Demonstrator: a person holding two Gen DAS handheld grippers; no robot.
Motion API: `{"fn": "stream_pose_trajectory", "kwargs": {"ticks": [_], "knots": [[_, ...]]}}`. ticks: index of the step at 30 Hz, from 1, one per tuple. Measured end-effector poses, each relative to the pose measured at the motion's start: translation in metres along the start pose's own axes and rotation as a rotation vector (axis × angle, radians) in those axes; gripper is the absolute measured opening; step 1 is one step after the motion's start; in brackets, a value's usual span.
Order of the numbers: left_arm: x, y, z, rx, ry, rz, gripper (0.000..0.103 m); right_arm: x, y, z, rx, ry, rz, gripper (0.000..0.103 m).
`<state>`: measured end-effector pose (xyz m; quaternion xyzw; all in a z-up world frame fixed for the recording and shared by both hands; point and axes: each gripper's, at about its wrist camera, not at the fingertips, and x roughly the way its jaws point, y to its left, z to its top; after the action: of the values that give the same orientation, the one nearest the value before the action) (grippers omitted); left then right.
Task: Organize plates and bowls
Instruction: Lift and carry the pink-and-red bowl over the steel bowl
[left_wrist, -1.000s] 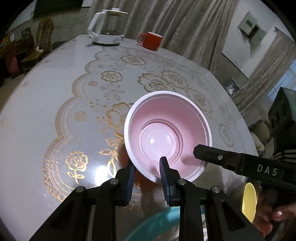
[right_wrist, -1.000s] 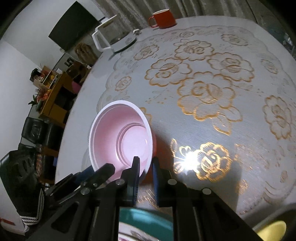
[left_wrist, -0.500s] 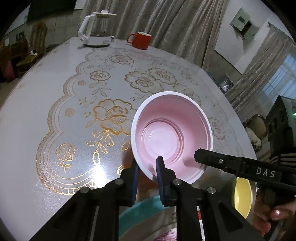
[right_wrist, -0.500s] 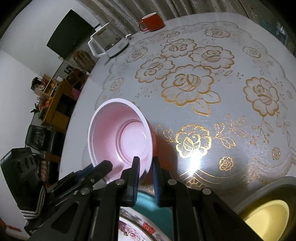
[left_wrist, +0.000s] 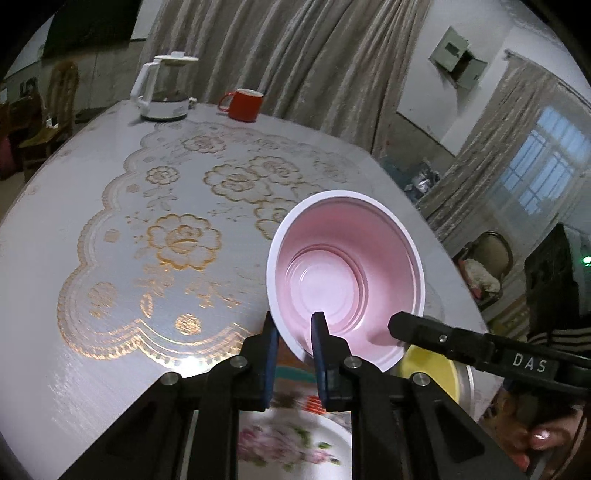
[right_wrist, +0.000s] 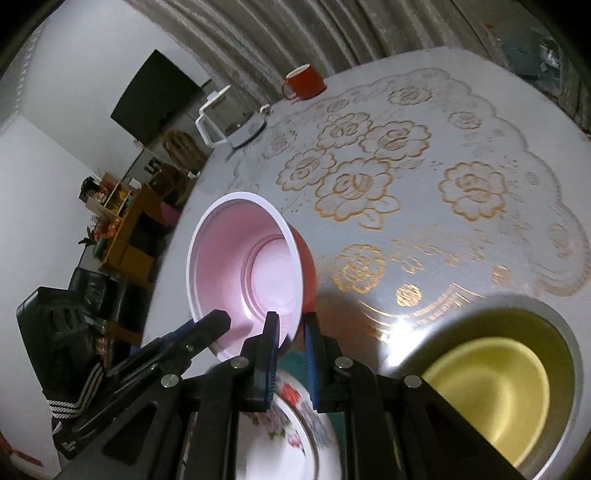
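The pink bowl (left_wrist: 345, 273) is held above the table, its white rim pinched on the near side by the left gripper (left_wrist: 294, 334) and further round by the right gripper (right_wrist: 290, 332), each with one finger inside the wall and one outside. Its mouth is tilted towards the cameras, so that the stepped base faces away and downward; its red outer wall is seen only in the right wrist view. Below it, a floral plate (right_wrist: 286, 410) on a teal plate (left_wrist: 295, 373) is largely hidden by the gripper bodies and blurred. A yellow bowl (right_wrist: 495, 384) is nested in a metal bowl (right_wrist: 567, 332), cut off at the frame edge. The table (left_wrist: 74, 280) is covered by a white cloth with gold roses; at its far edge a white kettle (left_wrist: 162, 90) and red mug (left_wrist: 243, 104) are set before pale curtains (left_wrist: 295, 55).
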<state>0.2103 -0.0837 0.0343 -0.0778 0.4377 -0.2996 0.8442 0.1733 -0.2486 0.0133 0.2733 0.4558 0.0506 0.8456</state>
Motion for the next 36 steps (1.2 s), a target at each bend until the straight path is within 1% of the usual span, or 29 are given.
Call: {"fn": "stream_pose_trajectory", "kwargs": {"ticks": [4,8,12,14,21,27,36], "knots": [[-0.011,-0.017,-0.012,0.013,-0.02,-0.029,0.017,-0.02,-0.009,-0.014,0.019,-0.026,0.013,0.012],[-0.023,-0.038,-0.022,0.062,-0.046,-0.034,0.017,-0.039,-0.018,-0.027,0.03,-0.059,0.021,0.012],[-0.031,-0.053,-0.031,0.084,-0.056,-0.065,0.017,-0.055,-0.025,-0.038,0.029,-0.085,0.008,0.012],[-0.033,-0.059,-0.035,0.088,-0.052,-0.082,0.017,-0.061,-0.031,-0.043,0.042,-0.092,0.014,0.012],[-0.029,-0.075,-0.046,0.111,-0.035,-0.095,0.017,-0.078,-0.047,-0.06,0.081,-0.115,0.022,0.012],[-0.026,-0.092,-0.054,0.153,-0.027,-0.078,0.017,-0.088,-0.057,-0.071,0.093,-0.123,0.017,0.012],[-0.016,-0.111,-0.064,0.196,-0.001,-0.088,0.017,-0.1,-0.076,-0.084,0.126,-0.127,0.003,0.012]]}}
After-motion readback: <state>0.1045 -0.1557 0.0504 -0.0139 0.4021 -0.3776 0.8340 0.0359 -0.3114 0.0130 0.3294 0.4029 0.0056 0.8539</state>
